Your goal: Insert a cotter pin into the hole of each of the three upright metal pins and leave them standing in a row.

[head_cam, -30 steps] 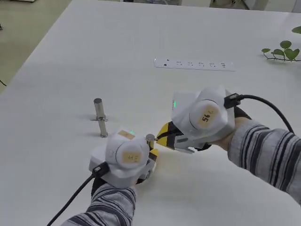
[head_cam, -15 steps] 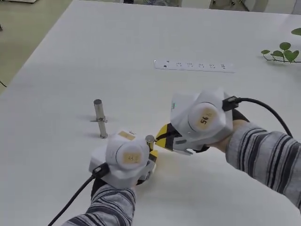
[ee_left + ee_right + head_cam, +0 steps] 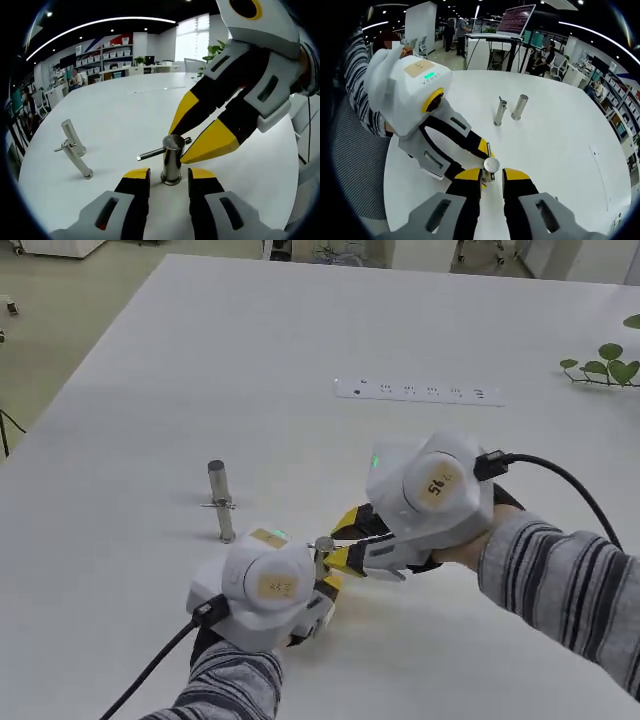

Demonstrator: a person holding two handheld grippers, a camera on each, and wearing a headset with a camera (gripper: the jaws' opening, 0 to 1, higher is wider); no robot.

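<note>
1. Plainly, the third metal pin (image 3: 172,159) stands upright on the white surface (image 3: 300,360) between the two claws. A cotter pin (image 3: 150,154) already passes through its hole, the tail poking out on the far side from the right claw.
2. Two other metal pins (image 3: 217,480) (image 3: 226,522) stand close together, well apart to the left.
3. The metal pin looks like smooth, stiff steel on a small foot, so it is probably slippery and easy to tip. Hold it low on the shank, under the hole.
4. The cotter pin is thin, light wire and likely bends if forced. Its looped head is the place to take it.
5. The left claw (image 3: 169,175) lies low along the surface, its jaws narrow on either side of the pin's foot. Whether they press on it I cannot tell.
6. The right claw (image 3: 182,145) slants down from the right, jaws parted around the cotter's head.
</note>
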